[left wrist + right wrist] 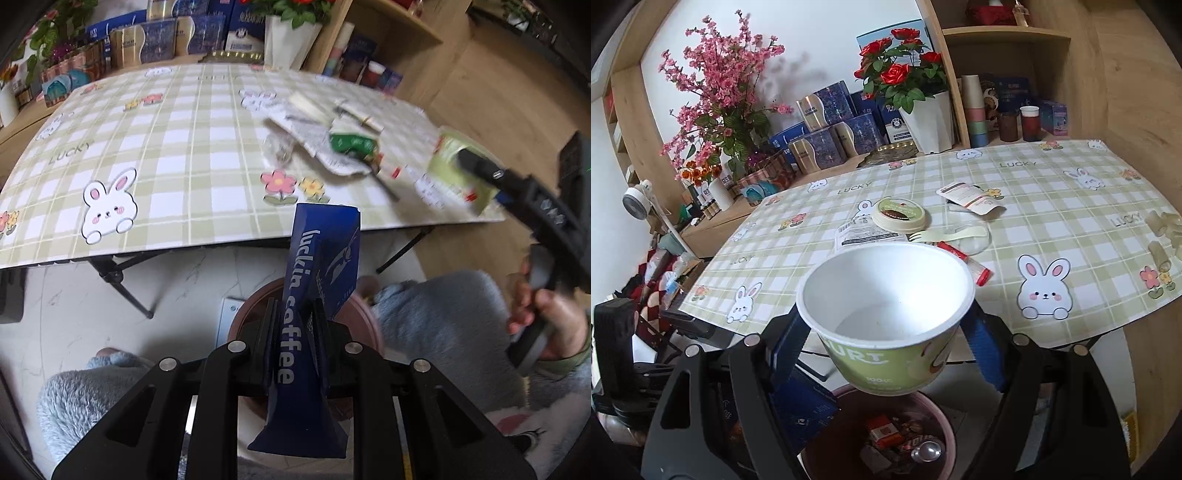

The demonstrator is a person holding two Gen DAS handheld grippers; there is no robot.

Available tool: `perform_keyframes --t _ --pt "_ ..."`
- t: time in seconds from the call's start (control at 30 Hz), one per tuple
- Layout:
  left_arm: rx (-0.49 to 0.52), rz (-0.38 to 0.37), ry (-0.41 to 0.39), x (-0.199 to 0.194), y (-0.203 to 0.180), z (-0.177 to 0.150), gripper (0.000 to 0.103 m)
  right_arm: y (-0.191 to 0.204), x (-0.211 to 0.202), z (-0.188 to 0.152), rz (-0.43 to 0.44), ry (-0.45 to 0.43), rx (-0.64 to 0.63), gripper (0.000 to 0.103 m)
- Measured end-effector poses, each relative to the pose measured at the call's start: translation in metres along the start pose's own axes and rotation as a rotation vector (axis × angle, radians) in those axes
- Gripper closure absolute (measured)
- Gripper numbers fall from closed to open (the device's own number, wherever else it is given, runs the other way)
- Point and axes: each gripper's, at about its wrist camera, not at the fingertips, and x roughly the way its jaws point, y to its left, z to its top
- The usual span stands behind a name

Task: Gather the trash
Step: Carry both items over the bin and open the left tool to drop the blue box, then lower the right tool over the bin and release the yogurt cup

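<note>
Left gripper (pixel 295 317): clamped on a dark blue coffee sleeve (pixel 314 280), pinched low down so the flattened card stands up between the pads with its lettering running lengthwise.
Why so held: thin card, so a narrow squeeze on the flat faces looks the surest hold; pointing steeply down, lined up over the bin.
Bin (pixel 364 317): brownish round tub on the pale floor, just off the near table edge, directly below both grippers; in the right wrist view its inside (pixel 886 443) already shows wrappers and a small metal lid.
Right gripper (pixel 886 332): jaws wide apart but gripping, blue pads pressed on opposite sides of a white and green yogurt cup (pixel 886 314).
Cup: upright, mouth open toward the camera, looks empty; hanging above the bin's rim, probably kept level so no dregs spill before release.
Table (pixel 1071 229): green check cloth with rabbits; more trash lying near the middle.
Still on the table: round green lid (pixel 899 216), cream plastic fork (pixel 945 234), white printed pouch (pixel 975 197), paper label (pixel 860 230), red-ended packet (pixel 975 267) near the edge.
Stage, as a judgement: two pieces poised for dropping; several more trips needed.
Risk: sleeve could catch on the bin's rim, or on the cup beside it.
</note>
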Motion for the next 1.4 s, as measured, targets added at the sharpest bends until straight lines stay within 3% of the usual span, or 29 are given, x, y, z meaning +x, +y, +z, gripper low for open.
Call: perform_keyframes --t 0.4,0.7,0.73,0.8,0.93,1.03,1.17,1.27,1.4 --pt "-0.002 0.004 0.175 0.077 0.001 0.002 0.085 -0.036 -0.005 -0.007 -0.066 -0.001 0.050 0.025" --pt "0.068 -0.001 0.207 0.106 -0.016 0.007 0.081 -0.047 -0.004 -0.015 -0.088 0.014 0.070 0.025" --pt "0.080 -0.005 0.196 0.106 -0.018 0.009 0.075 -0.047 -0.004 -0.016 -0.088 0.018 0.069 0.025" --pt "0.088 -0.009 0.169 0.102 -0.022 0.013 0.037 -0.046 -0.003 -0.016 -0.087 0.021 0.067 0.025" --pt "0.061 -0.012 0.082 0.079 -0.019 0.021 0.031 -0.044 -0.002 -0.015 -0.093 0.022 0.061 0.025" --pt "0.049 0.025 -0.044 0.052 -0.017 0.021 0.010 -0.043 -0.001 -0.015 -0.093 0.027 0.062 0.025" --pt "0.017 0.098 -0.189 0.017 -0.014 0.010 0.007 -0.037 0.005 -0.018 -0.086 0.044 0.050 0.025" --pt "-0.008 0.156 -0.256 -0.002 -0.008 0.002 0.006 -0.028 0.008 -0.022 -0.074 0.062 0.028 0.025" --pt "-0.087 0.170 -0.322 -0.021 0.003 -0.007 0.006 -0.011 0.013 -0.030 -0.050 0.088 -0.014 0.025"
